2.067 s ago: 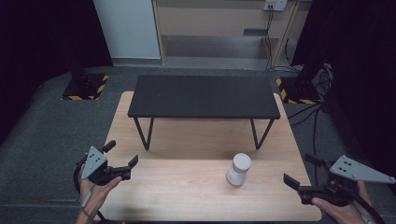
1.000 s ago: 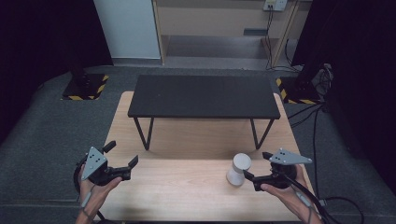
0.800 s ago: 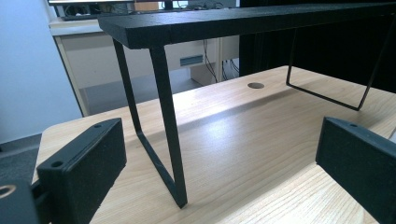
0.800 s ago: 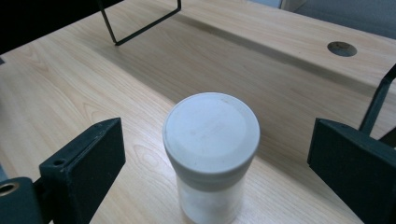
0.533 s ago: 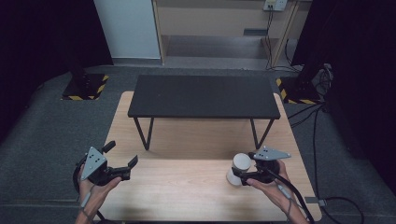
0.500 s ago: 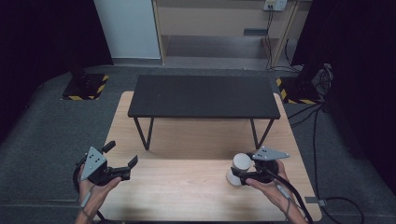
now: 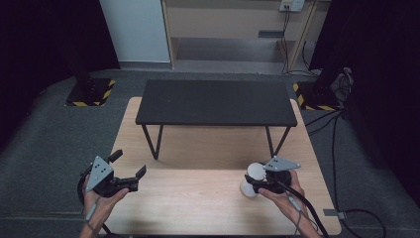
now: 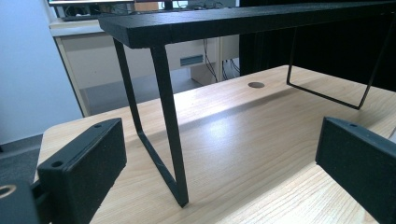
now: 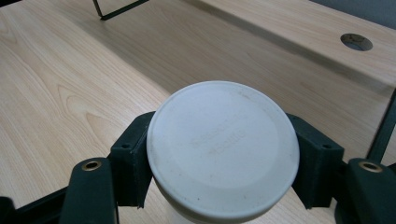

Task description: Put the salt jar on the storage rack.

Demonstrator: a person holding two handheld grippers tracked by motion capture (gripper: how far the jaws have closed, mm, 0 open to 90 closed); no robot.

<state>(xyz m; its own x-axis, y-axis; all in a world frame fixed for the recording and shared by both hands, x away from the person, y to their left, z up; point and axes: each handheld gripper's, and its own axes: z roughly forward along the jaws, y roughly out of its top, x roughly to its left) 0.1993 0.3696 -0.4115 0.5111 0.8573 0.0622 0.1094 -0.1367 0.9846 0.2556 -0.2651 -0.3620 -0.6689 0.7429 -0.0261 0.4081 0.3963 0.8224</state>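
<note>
Grasp step done: white bottle (image 7: 253, 179), upright nr table's (image 7: 198, 198) front-right corner, is clamped below cap by right gripper (image 7: 260, 184), jaws just closed. Left gripper (image 7: 130, 179) held wide, empty. Next: straight lift reqd.

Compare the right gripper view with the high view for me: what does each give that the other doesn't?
Right gripper view: the white bottle's round lid from above with faint raised lettering, and the right gripper's black pads pressed on either side below the lid; its jaws have just closed on it.

High view: the left gripper, open and clear of the bottle, the whole black bench, both hands, and the floor and cabinet beyond.

Both: the bottle upright on the wooden table, held by the right gripper, and a bench leg.
</note>
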